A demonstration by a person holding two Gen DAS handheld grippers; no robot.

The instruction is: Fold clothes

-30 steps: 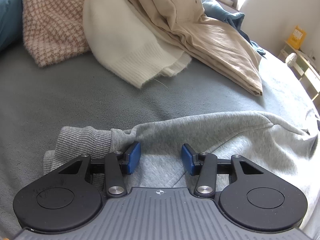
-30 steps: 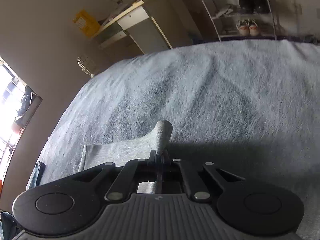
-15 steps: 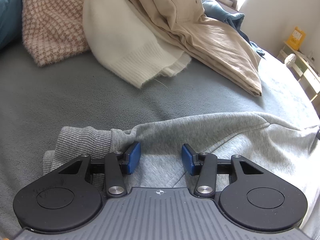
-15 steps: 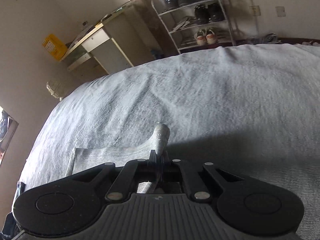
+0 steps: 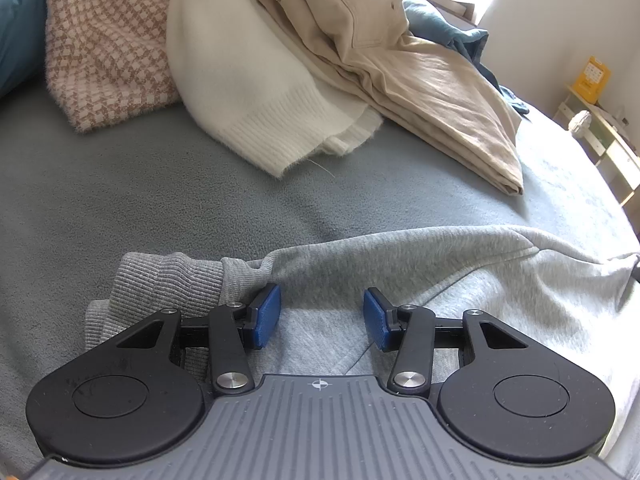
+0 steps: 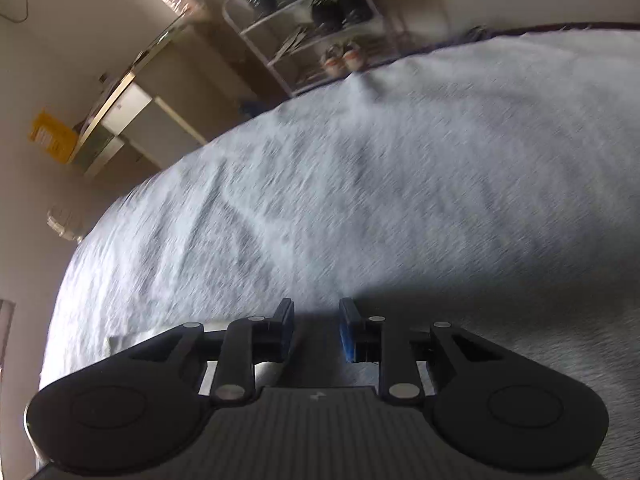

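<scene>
Blanket (image 6: 400,184) covers bed; shoe rack (image 6: 320,28) stands by wall.

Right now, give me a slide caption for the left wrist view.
Left claw open over a grey sweatshirt on the bed, unfolded clothes piled behind.

A grey sweatshirt (image 5: 420,276) is spread on the grey bed cover (image 5: 160,208), and the left gripper (image 5: 322,318) is held over it with jaws apart. Beyond, a white sweater (image 5: 248,80) and beige trousers (image 5: 420,80) are heaped.
</scene>
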